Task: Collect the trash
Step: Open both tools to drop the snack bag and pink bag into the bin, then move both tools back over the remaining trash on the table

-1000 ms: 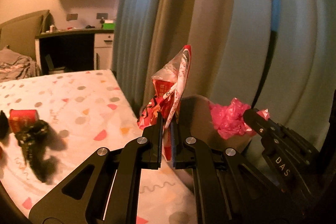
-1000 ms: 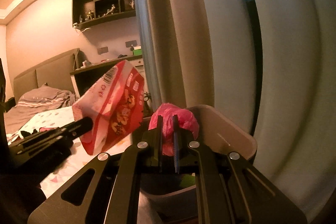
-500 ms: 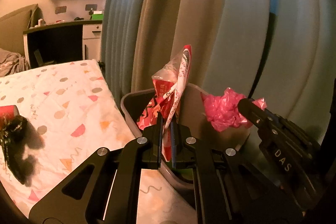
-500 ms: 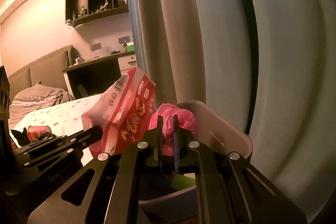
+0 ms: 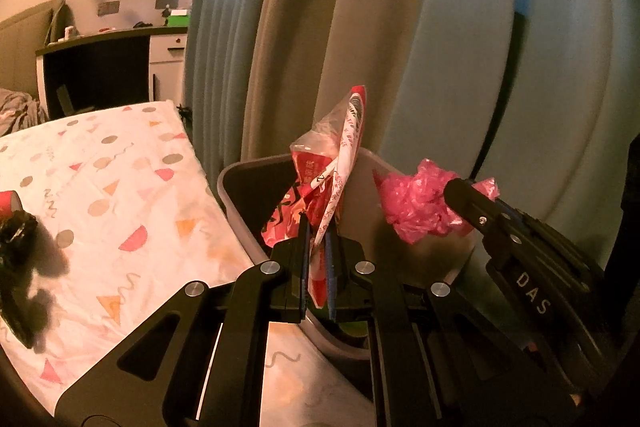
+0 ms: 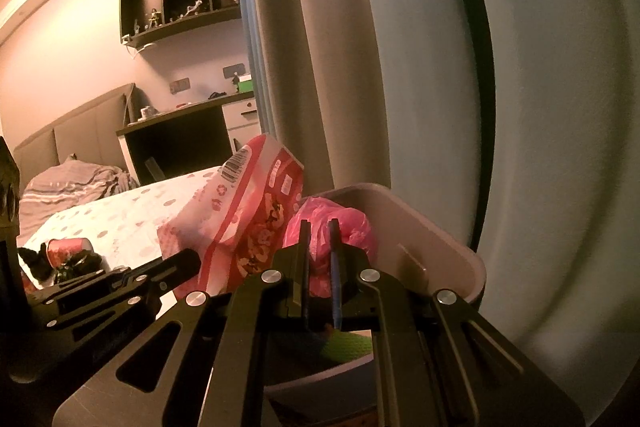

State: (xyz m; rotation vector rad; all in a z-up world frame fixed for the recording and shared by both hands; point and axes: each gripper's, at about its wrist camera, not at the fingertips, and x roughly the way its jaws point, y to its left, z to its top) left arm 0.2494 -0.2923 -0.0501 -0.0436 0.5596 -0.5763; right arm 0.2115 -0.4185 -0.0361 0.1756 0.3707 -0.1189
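My left gripper (image 5: pixel 316 227) is shut on a red and white snack wrapper (image 5: pixel 332 163), held upright over the open grey trash bin (image 5: pixel 240 203) beside the bed. The same wrapper (image 6: pixel 248 223) shows at the left in the right wrist view, pinched by the left gripper (image 6: pixel 192 259). My right gripper (image 6: pixel 319 227) is shut on a crumpled pink plastic bag (image 6: pixel 352 223), also over the bin (image 6: pixel 440 235). From the left wrist view the pink bag (image 5: pixel 420 207) hangs at the tip of the right gripper (image 5: pixel 460 191). Something green lies inside the bin.
A bed with a spotted white sheet (image 5: pixel 100 195) lies left of the bin. On it sit a red paper cup (image 6: pixel 68 249) and dark black trash (image 5: pixel 16 259). Curtains (image 5: pixel 360 27) hang right behind the bin. A desk and wall shelf stand far back.
The left gripper has carried the wrapper rightward and down, from above the bed edge to over the bin. The right gripper and pink bag have stayed over the bin.
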